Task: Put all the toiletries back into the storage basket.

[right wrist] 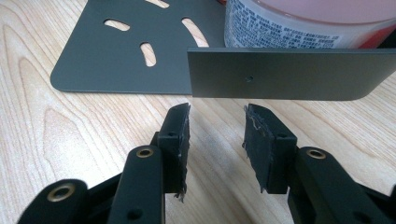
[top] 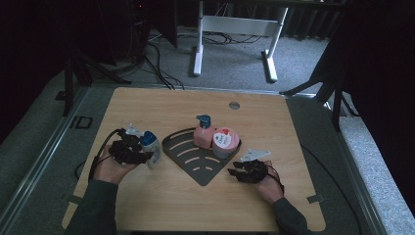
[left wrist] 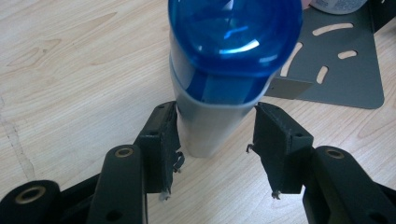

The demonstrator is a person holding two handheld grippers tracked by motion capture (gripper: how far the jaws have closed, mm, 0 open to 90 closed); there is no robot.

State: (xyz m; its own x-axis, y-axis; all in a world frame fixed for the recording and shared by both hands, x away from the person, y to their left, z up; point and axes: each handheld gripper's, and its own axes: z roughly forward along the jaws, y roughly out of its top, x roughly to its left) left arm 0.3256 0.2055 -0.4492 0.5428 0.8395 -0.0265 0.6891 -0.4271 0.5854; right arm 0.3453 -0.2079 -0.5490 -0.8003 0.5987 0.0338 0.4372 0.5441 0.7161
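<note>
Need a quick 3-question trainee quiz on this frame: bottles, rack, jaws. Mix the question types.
1. True or false: the blue-capped bottle stands on the dark corner rack.
2. Which items stand on the rack? A) pink pump bottle and pink-lidded jar B) the blue-capped bottle alone C) nothing
3. Fill in: the right gripper has nothing between its jaws and faces the rack's upright ____.

Key:
1. False. It stands on the wooden table beside the rack, between the jaws of the left gripper; a gap shows at the right-hand jaw.
2. A
3. wall
</note>
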